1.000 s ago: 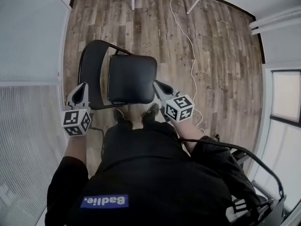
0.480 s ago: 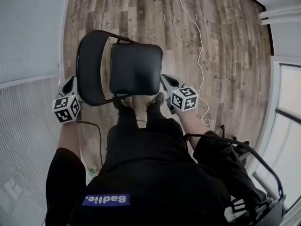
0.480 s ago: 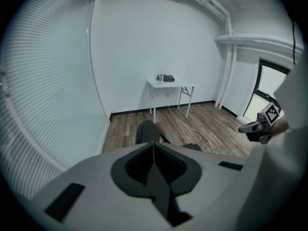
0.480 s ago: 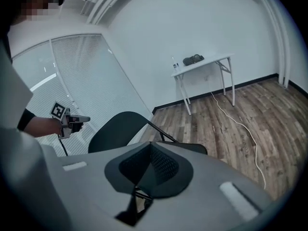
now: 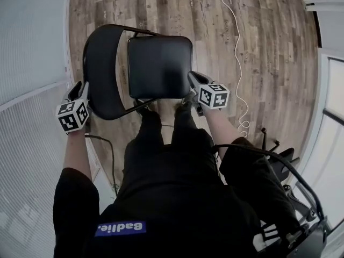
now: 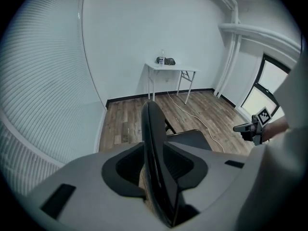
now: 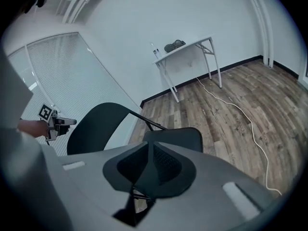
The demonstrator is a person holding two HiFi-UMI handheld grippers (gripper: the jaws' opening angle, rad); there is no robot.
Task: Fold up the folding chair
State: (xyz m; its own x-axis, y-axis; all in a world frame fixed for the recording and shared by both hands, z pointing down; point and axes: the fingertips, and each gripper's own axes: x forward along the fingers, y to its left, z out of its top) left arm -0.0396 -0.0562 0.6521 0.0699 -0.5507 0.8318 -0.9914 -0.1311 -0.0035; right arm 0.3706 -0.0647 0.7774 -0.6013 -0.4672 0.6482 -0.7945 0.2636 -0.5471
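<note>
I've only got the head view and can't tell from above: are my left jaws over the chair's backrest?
Observer: Yes. The backrest edge stands between the jaws of the left gripper, which have just been opening; not clamped.
Operator: Right jaws?
Observer: The right gripper is practically shut, jaws just starting to part, empty; the seat lies beyond.
Operator: Anything farther ahead?
Observer: A white table against the far wall.

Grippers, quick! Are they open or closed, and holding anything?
Left gripper: open, jaws just been opening, chair backrest edge between them.
Right gripper: practically closed, jaws just been opening a crack, nothing between them.
</note>
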